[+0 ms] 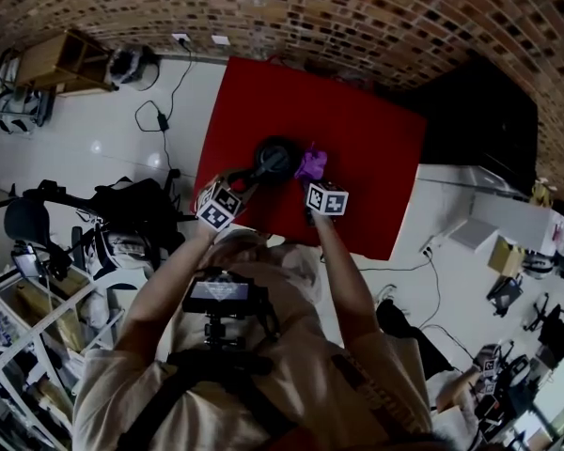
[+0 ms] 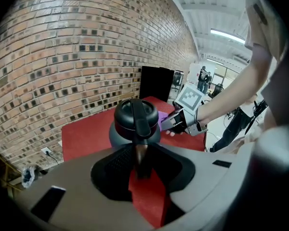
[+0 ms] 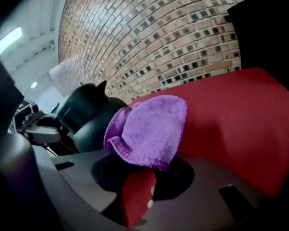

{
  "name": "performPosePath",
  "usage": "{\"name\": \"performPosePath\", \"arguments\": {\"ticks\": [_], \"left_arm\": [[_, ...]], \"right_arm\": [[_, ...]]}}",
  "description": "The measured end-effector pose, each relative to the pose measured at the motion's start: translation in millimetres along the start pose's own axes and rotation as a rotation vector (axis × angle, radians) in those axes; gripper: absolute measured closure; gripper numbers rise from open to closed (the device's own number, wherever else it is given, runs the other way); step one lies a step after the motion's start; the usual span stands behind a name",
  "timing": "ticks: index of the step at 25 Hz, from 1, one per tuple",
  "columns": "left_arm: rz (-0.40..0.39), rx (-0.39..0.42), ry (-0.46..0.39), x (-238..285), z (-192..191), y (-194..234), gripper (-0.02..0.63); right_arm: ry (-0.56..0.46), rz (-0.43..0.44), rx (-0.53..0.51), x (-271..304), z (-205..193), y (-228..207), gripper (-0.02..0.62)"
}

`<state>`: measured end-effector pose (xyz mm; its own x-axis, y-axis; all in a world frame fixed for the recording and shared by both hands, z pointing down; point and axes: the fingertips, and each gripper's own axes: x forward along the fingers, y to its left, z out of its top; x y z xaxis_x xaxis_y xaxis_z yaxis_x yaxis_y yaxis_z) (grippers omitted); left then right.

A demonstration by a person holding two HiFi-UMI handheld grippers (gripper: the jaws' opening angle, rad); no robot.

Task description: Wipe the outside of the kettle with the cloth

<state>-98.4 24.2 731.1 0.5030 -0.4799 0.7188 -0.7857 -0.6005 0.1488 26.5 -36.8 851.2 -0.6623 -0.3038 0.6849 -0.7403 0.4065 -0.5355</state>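
A dark kettle (image 1: pixel 276 157) stands on the red table (image 1: pixel 376 158). My left gripper (image 1: pixel 248 180) comes at it from the near left and is shut on the kettle's handle (image 2: pixel 141 121), which runs back between the jaws. The kettle's lid and body (image 2: pixel 127 115) fill the middle of the left gripper view. My right gripper (image 1: pixel 313 182) is shut on a purple cloth (image 1: pixel 311 164), bunched at its tips. That cloth (image 3: pixel 148 129) hangs against the kettle's right side (image 3: pixel 86 115). The right gripper's jaw tips are hidden under the cloth.
A brick wall (image 1: pixel 357 12) runs behind the table. A black panel (image 1: pixel 479 120) stands at the table's right end. Cables and a power strip (image 1: pixel 160 118) lie on the white floor to the left, near a wooden shelf (image 1: pixel 61 62).
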Motion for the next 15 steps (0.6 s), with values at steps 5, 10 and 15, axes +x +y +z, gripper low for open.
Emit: {"name": "performPosePath", "arguments": {"ticks": [5,10,15], "left_arm": [[0.004,0.003,0.007,1.6,1.5,0.8,0.506],[0.007,-0.008,0.008,1.7,-0.9,1.4,0.506],[0.004,-0.018,-0.007,2.0,-1.6,1.0,0.506]], "right_arm": [[0.248,-0.049,0.053,47.9,-53.5,-32.1,0.472],[0.235,0.018,0.045,27.5,-51.1,-26.9,0.471],[-0.084,0.031,-0.115,-69.6,13.6,31.8,0.469]]}}
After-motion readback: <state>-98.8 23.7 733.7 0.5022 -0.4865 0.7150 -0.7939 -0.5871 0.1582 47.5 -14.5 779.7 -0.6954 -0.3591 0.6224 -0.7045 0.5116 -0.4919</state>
